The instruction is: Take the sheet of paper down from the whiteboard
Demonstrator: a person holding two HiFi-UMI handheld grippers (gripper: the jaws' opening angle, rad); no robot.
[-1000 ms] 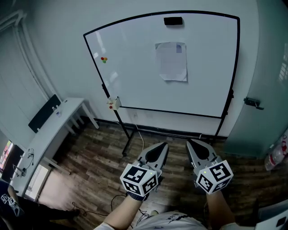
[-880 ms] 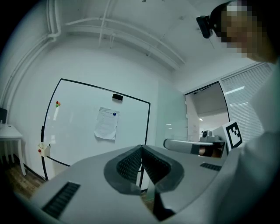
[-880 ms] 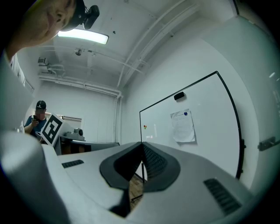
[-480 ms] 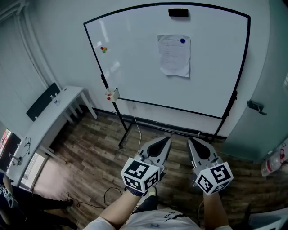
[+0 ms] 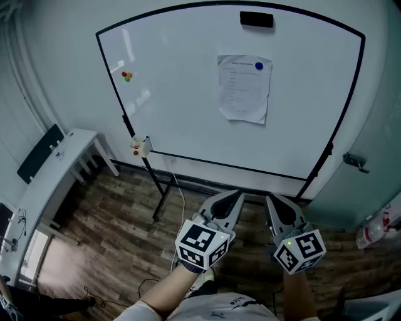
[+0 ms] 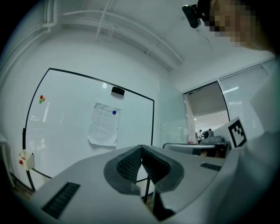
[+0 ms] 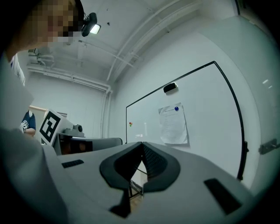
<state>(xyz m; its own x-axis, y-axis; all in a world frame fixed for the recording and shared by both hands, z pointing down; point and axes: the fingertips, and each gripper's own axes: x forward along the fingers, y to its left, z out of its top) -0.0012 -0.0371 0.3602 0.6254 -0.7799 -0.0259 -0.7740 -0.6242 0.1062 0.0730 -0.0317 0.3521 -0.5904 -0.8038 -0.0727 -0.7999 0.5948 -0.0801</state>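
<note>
A white sheet of paper (image 5: 244, 88) hangs on the whiteboard (image 5: 182, 94), pinned at its top right by a blue magnet (image 5: 259, 65). The sheet also shows in the left gripper view (image 6: 103, 124) and the right gripper view (image 7: 173, 124). My left gripper (image 5: 240, 194) and right gripper (image 5: 268, 199) are held side by side low in the head view, well short of the board, pointing toward it. Both are shut with nothing between their jaws, tips meeting in the left gripper view (image 6: 141, 146) and the right gripper view (image 7: 142, 144).
A black eraser (image 5: 256, 19) sits at the board's top edge, small coloured magnets (image 5: 126, 76) at its left. A white box (image 5: 141, 147) hangs on the board's left leg. A white desk (image 5: 53, 172) stands left, a glass door with handle (image 5: 355, 162) right.
Both grippers have advanced toward the whiteboard, which now looks larger and closer. The jaws stayed shut.
</note>
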